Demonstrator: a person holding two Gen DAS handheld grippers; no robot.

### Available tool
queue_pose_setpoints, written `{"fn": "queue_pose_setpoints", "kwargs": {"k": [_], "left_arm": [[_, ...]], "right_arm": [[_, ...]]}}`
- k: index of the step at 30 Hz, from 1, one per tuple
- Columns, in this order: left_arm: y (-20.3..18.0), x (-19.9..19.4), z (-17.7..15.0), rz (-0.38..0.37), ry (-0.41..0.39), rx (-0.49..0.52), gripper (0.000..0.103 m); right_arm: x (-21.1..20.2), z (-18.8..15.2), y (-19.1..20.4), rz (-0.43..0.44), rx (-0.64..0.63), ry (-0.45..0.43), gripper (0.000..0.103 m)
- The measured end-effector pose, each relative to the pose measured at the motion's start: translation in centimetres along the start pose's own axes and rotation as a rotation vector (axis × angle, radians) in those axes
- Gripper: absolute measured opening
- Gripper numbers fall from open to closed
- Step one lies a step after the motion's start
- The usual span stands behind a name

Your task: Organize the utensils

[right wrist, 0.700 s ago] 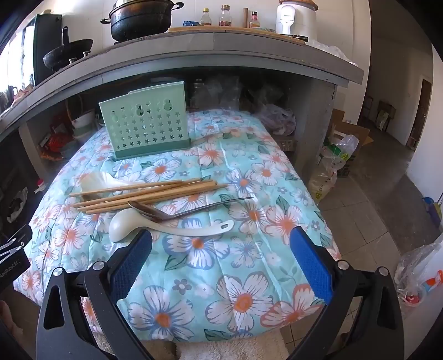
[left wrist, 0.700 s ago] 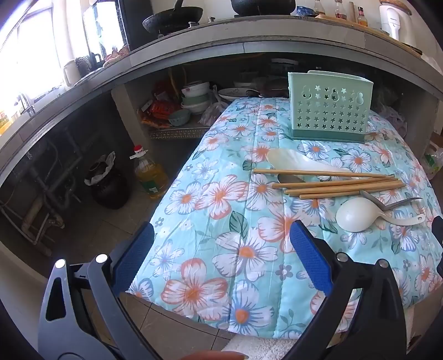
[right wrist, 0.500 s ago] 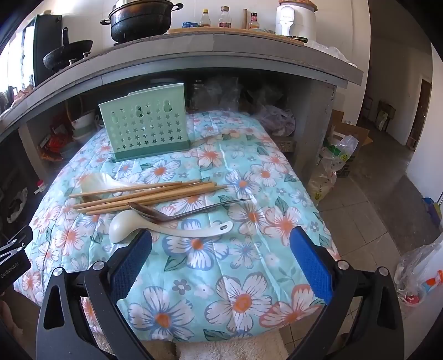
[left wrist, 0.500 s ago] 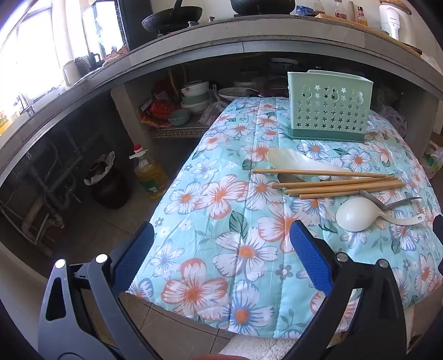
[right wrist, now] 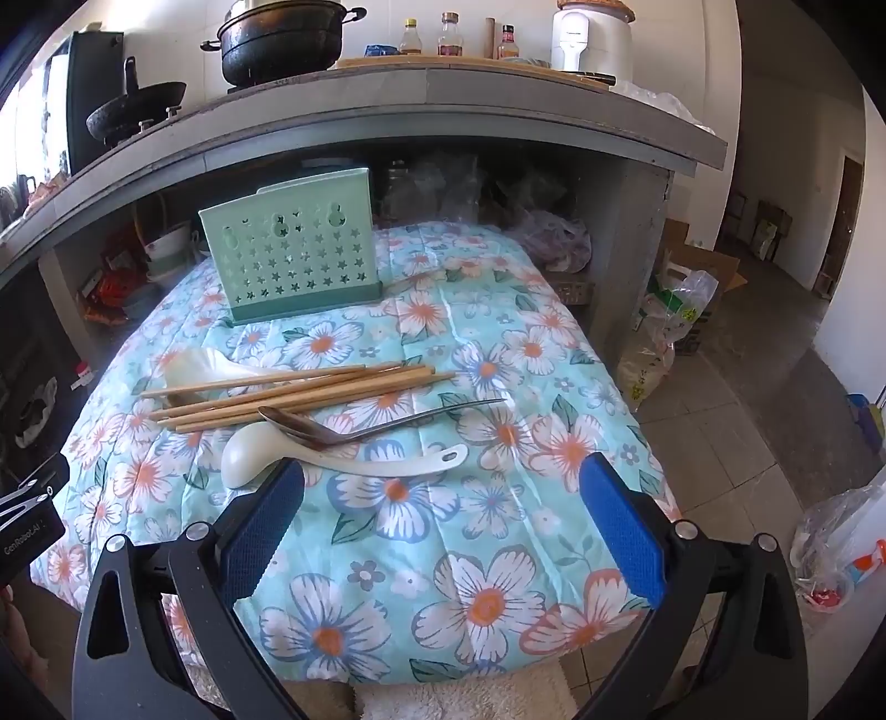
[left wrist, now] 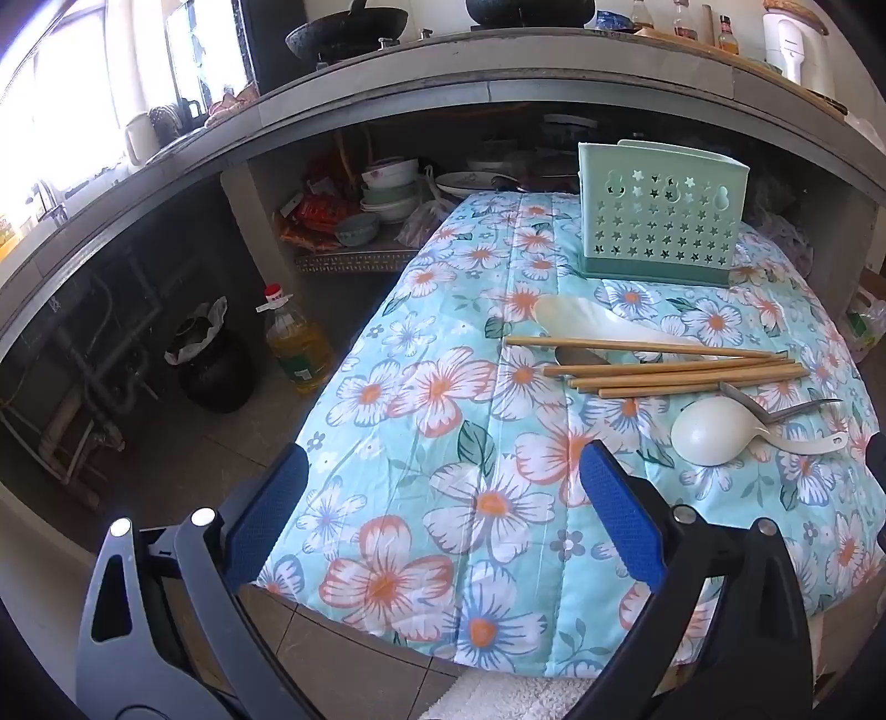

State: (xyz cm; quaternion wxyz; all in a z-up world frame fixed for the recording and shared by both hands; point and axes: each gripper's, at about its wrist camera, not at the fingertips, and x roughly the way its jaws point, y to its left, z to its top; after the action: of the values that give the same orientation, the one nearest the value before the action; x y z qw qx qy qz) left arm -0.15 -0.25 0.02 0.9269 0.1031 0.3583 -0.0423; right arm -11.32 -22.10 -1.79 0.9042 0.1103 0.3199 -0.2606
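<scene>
A mint green utensil holder (left wrist: pixel 662 216) (right wrist: pixel 293 260) with star cut-outs stands upright at the far end of a floral cloth (left wrist: pixel 443 443) (right wrist: pixel 498 498). In front of it lie several wooden chopsticks (left wrist: pixel 664 371) (right wrist: pixel 299 393), a white spatula (left wrist: pixel 587 321) (right wrist: pixel 205 363) partly under them, a metal spoon (left wrist: pixel 775 410) (right wrist: pixel 354 429) and a white ladle (left wrist: pixel 714 437) (right wrist: pixel 338 462). My left gripper (left wrist: pixel 443 520) hangs open over the cloth's near left corner, short of the utensils. My right gripper (right wrist: pixel 443 520) is open too, its left pad just before the ladle's bowl.
A concrete counter (right wrist: pixel 387 122) with pots (right wrist: pixel 277 39) and bottles overhangs the far end. Bowls (left wrist: pixel 387 194) sit on the shelf beneath. An oil bottle (left wrist: pixel 293 343) and a dark pot (left wrist: pixel 216 371) stand on the floor left; plastic bags (right wrist: pixel 664 332) on the right.
</scene>
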Motion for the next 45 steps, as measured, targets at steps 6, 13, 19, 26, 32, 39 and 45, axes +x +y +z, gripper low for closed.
{"fn": "queue_pose_setpoints", "kwargs": {"k": [6, 13, 19, 26, 32, 39, 45], "left_arm": [[0.19, 0.10, -0.08, -0.004, 0.003, -0.002, 0.094], [0.26, 0.18, -0.17, -0.004, 0.003, -0.005, 0.095], [0.41, 0.63, -0.21, -0.003, 0.005, -0.005, 0.095], [0.41, 0.60, -0.12, -0.003, 0.007, -0.007, 0.095], [0.42, 0.59, -0.12, -0.003, 0.005, -0.005, 0.095], [0.44, 0.63, -0.07, -0.003, 0.007, -0.005, 0.094], [0.42, 0.63, -0.07, -0.002, 0.006, -0.003, 0.094]], "right_arm": [[0.15, -0.19, 0.21, 0.000, -0.005, -0.006, 0.097], [0.15, -0.19, 0.24, -0.001, -0.005, -0.006, 0.097], [0.19, -0.15, 0.28, -0.001, -0.006, -0.006, 0.097], [0.13, -0.18, 0.25, -0.001, -0.005, -0.007, 0.097], [0.14, -0.18, 0.32, -0.001, -0.005, -0.007, 0.097], [0.11, -0.20, 0.28, -0.001, -0.005, -0.007, 0.097], [0.12, -0.19, 0.28, -0.001, -0.005, -0.006, 0.097]]}}
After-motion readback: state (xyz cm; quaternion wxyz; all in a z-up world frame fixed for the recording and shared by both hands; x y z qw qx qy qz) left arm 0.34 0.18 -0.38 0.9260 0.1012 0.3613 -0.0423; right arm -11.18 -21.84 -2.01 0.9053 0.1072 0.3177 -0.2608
